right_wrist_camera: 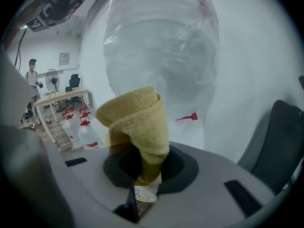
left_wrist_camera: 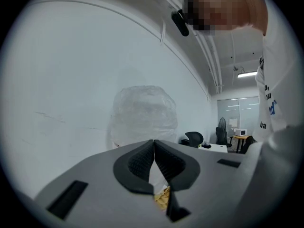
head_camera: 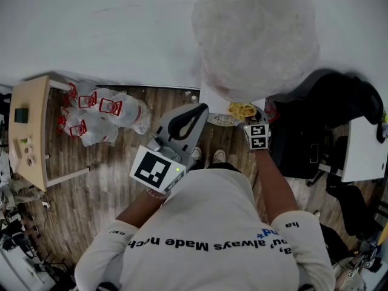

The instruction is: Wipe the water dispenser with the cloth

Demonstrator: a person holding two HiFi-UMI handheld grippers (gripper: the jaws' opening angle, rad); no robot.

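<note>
One white plastic-wrapped water dispenser [head_camera: 254, 41]; one folded yellow terry cloth [right_wrist_camera: 137, 122]; two grey tools, a left hand-held gripper [left_wrist_camera: 153, 151] and a right hand-held gripper [right_wrist_camera: 145, 167]; left of the dispenser, at least four clear red-handled water jugs [head_camera: 112, 111] and one pale wooden tabletop [head_camera: 33, 132]

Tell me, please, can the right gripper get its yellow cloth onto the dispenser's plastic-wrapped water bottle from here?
Probably yes: the right gripper is shut on the yellow cloth, and the plastic-wrapped water bottle stands just ahead with nothing between.

Dark print across back of white shirt [head_camera: 212, 217]: "always Made"; neighbouring words cut off or creased, unreadable.
</note>
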